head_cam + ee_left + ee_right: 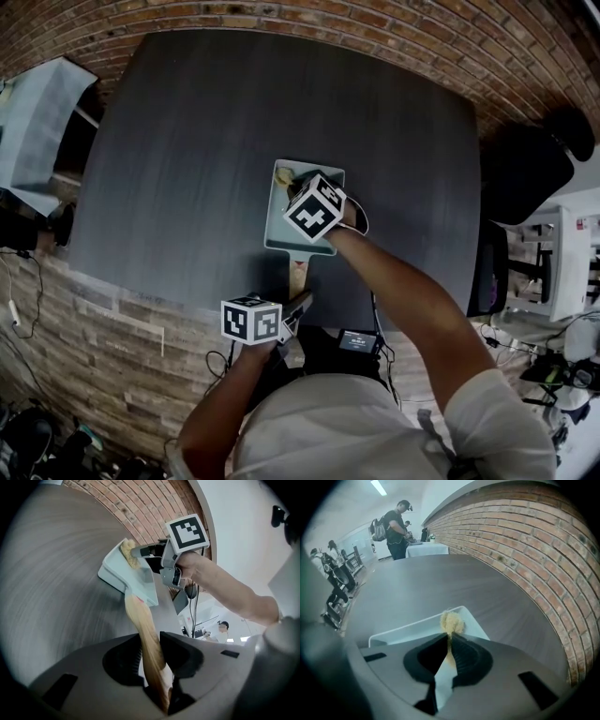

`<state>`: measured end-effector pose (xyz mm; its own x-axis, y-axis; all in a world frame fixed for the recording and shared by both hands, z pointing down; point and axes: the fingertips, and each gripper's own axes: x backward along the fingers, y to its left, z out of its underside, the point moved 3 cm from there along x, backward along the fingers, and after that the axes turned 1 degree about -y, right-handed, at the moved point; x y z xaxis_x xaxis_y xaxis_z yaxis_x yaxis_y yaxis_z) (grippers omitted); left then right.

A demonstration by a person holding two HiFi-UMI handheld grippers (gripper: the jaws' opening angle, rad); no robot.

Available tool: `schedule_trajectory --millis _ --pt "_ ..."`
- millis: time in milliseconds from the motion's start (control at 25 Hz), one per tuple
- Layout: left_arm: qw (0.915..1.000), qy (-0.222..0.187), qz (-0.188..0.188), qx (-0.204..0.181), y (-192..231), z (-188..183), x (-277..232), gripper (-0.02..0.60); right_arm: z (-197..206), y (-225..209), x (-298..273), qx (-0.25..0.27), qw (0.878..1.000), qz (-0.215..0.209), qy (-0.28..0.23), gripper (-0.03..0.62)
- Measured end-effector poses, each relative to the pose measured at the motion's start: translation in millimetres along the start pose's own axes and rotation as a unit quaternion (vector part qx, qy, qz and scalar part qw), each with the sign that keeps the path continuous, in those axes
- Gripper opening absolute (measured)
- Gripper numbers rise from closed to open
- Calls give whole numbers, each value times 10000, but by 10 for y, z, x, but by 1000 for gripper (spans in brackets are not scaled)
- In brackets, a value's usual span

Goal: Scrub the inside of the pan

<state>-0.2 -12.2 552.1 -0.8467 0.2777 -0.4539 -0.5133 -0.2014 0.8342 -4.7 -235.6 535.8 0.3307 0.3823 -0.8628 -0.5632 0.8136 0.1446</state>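
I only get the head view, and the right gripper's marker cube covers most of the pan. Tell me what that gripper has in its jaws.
Observer: The right gripper is shut on a small yellowish fibrous scrubber.
Operator: Say where the scrubber sits in the pan.
Observer: It is against the far rim of the pale grey-green square pan, close to a corner.
Operator: Now report the left gripper's grip.
Observer: The left gripper is closed on the pan's light wooden handle, one jaw on each side of it.
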Motion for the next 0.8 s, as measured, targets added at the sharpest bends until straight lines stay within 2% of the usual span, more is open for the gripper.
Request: schedule_trajectory --millis 400,800 --pt "9999 89 34 -94 10 -10 0 107 80 533 74 552 9937 -973 108 35" --pt "9999 98 28 -69 11 -12 4 109 188 826 174 1069 9766 -1826 391 35"
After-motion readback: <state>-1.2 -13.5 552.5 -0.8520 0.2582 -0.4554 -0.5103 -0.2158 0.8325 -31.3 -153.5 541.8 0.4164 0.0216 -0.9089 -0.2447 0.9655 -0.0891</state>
